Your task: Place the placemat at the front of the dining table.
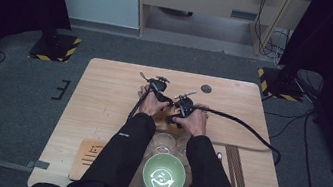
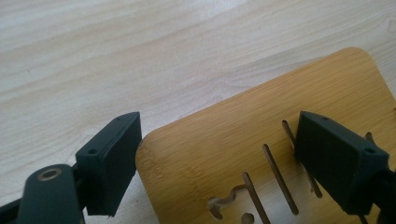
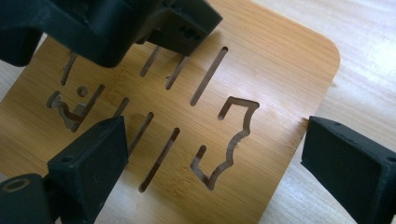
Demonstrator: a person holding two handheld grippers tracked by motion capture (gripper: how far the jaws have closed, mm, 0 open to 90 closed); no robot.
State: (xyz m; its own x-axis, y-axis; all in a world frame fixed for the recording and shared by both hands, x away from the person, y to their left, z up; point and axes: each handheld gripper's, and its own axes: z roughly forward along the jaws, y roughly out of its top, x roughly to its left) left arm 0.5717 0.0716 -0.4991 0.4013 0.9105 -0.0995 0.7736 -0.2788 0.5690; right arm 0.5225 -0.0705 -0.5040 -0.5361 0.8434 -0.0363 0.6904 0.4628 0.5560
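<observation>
Two tools on one bamboo board, and both are wide open with nothing gripped.

Starting at the left: the left tool (image 2: 217,163) has its jaws spread across a rounded corner of the slotted bamboo board (image 2: 261,121). One jaw hangs just off the board's edge over the bare surface (image 2: 116,56), the other is above the slots. The pads don't look like they're pressing on anything, so my guess is it's lined up to pinch that corner or edge.

In the high view the left tool (image 1: 159,88) and the right tool (image 1: 184,102) sit close together mid-surface, with the board (image 1: 162,117) just under and between the hands. Seems like a two-handed lift or reposition, one tool per side so the flat piece doesn't tip.

On to the right: the right tool (image 3: 212,172) straddles the opposite edge of the board (image 3: 280,70), one jaw over the slots, the other past the edge above the surface. Also open, holding nothing. The left tool's black body crowds in just beyond it.

As for the board itself: warm honey-coloured bamboo with visible grain, rounded corners, flat on the pale wood surface. It has several straight parallel slots cut through, plus a jagged cutout and a smaller curly one with a round hole.
</observation>
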